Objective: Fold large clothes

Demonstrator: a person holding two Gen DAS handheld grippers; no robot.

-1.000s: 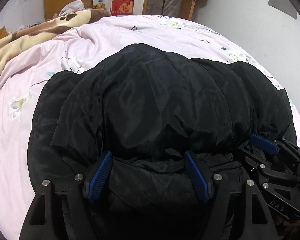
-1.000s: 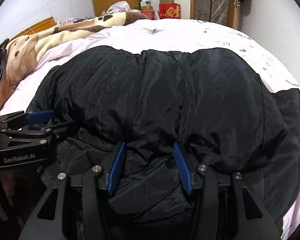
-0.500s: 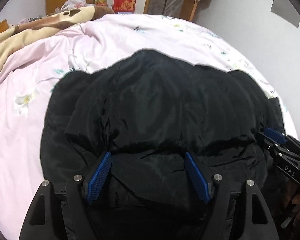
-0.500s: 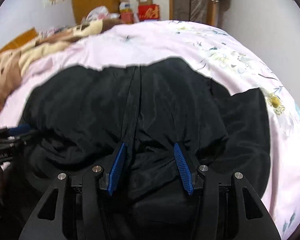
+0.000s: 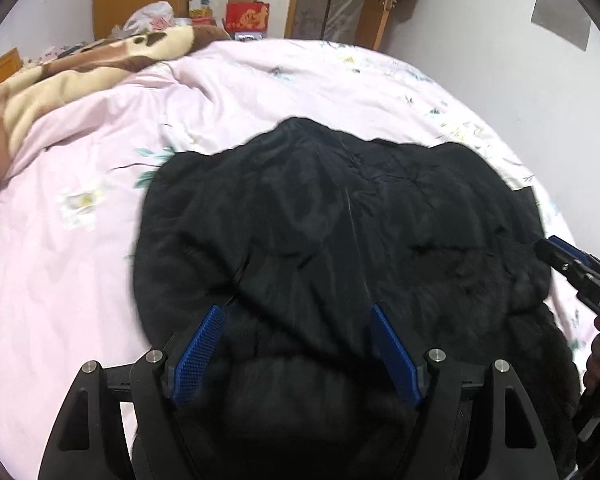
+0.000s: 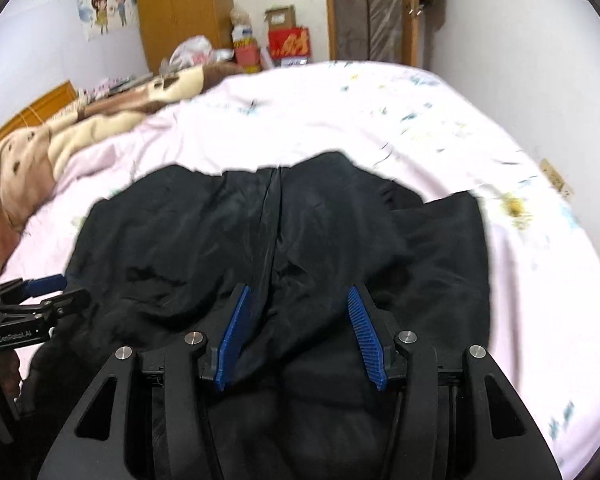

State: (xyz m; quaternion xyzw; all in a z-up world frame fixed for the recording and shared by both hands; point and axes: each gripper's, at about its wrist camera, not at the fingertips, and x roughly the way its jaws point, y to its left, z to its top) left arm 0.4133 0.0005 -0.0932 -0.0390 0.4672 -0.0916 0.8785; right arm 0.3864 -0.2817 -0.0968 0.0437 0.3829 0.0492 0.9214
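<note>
A black padded jacket (image 5: 340,240) lies bunched on the bed (image 5: 80,260), toward its near right part, on a pink flowered sheet. The jacket's far edge is an uneven hump well short of the bed's far edge; a flat black flap (image 6: 448,240) reaches toward the right edge, with a strip of sheet beyond it. Broad bare sheet stretches to the left and far side. A brown and cream blanket (image 6: 60,140) is heaped along the far left edge.

The left hand-held gripper (image 5: 296,344) has its blue pads set wide, clamped on a thick roll of the jacket's near edge. The right hand-held gripper (image 6: 300,332) stands narrower, clamped on a fold of the same near edge beside the centre seam. The two hold the hem side by side, apart from each other.
</note>
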